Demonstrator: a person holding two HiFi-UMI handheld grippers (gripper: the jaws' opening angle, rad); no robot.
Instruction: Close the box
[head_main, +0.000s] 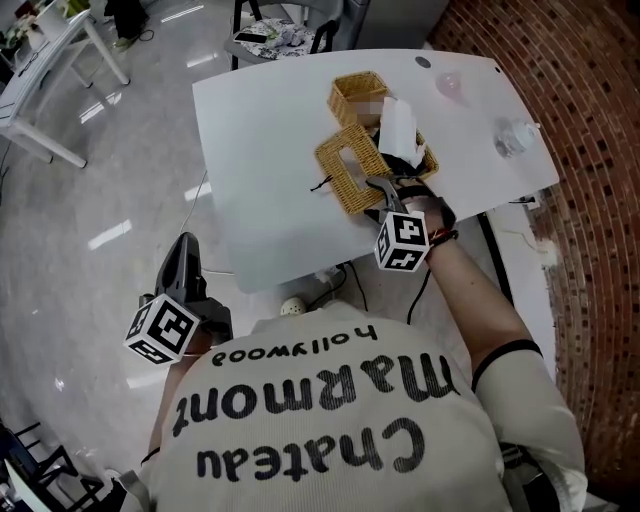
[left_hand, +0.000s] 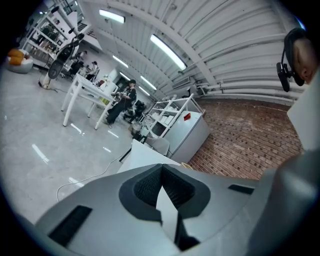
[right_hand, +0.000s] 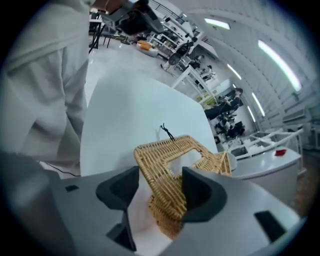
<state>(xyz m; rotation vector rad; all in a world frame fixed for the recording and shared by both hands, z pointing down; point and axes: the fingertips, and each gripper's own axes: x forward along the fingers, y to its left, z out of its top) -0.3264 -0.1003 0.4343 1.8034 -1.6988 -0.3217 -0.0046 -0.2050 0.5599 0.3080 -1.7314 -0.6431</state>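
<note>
Box lid (right_hand: 152, 160) tilted, btwn R tool (right_hand: 160, 175) jaws, released, not gripped; L tool (left_hand: 162, 172) clenched, empty.

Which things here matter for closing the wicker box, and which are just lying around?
For the job: wicker tissue box; its open wicker lid; white tissue sticking up; right gripper, jaws open astride the lid.
Lying about: small wicker basket; pink object; clear plastic item; left gripper, shut, off the table.
</note>
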